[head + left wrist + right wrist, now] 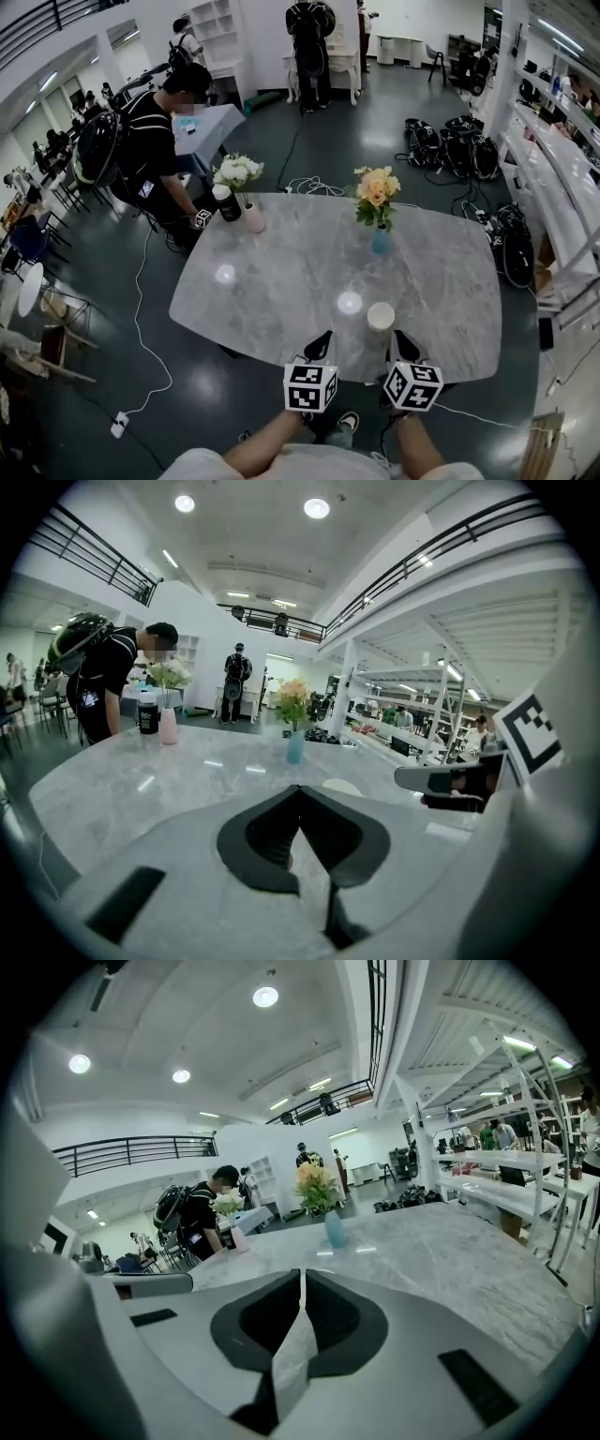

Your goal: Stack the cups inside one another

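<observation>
grey marble worktop (281, 281) with one white cup (381, 317) standing upright near its front edge. left claw (320, 345) and right claw (403, 347) sit at that edge, either side of the cup, both with jaws pressed together, empty.

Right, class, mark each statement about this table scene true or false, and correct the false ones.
1. A white cup stands on the table near the right gripper. True.
2. The blue vase holds white flowers. False: its flowers are yellow-orange; the white ones are in the pink vase.
3. The right gripper grips the cup. False: its fingers are together with nothing between them.
4. A person leans over the table's far edge. True.
5. The left gripper's fingers stand wide apart. False: they meet, empty.
</observation>
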`<state>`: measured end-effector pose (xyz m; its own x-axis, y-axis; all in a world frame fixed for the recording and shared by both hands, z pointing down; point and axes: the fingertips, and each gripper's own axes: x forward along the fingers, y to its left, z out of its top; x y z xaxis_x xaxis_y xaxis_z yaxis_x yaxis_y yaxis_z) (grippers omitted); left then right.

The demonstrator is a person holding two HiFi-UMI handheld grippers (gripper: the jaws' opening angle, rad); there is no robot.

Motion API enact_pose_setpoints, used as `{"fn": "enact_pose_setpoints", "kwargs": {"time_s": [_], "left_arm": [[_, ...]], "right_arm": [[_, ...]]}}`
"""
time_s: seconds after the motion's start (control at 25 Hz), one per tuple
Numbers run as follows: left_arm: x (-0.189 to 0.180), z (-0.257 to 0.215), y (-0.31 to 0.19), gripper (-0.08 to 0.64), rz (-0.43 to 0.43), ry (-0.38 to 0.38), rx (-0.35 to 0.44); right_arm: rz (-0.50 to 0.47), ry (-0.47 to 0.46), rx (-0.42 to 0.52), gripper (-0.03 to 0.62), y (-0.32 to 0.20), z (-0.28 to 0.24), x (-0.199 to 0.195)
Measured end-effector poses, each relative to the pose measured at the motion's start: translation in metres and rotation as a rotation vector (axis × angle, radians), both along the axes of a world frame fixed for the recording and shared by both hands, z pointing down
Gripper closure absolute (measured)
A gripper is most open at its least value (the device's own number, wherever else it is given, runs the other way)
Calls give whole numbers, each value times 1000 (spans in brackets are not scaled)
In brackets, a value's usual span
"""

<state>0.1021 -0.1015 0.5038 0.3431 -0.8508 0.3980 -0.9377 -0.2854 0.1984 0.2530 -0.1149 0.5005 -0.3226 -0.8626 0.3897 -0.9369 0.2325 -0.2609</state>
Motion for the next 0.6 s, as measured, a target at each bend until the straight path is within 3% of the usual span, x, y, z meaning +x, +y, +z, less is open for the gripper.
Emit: {"fn": "enact_pose_setpoints", "kwargs": {"time_s": [0.32, 0.6], "left_arm": [[7, -6, 8, 565, 110, -20, 19], [12, -26, -6, 565, 168, 3, 72]], "right_arm": [[94, -26, 36, 572, 16, -11, 0], [120, 28, 73, 572, 21, -29, -1]]}}
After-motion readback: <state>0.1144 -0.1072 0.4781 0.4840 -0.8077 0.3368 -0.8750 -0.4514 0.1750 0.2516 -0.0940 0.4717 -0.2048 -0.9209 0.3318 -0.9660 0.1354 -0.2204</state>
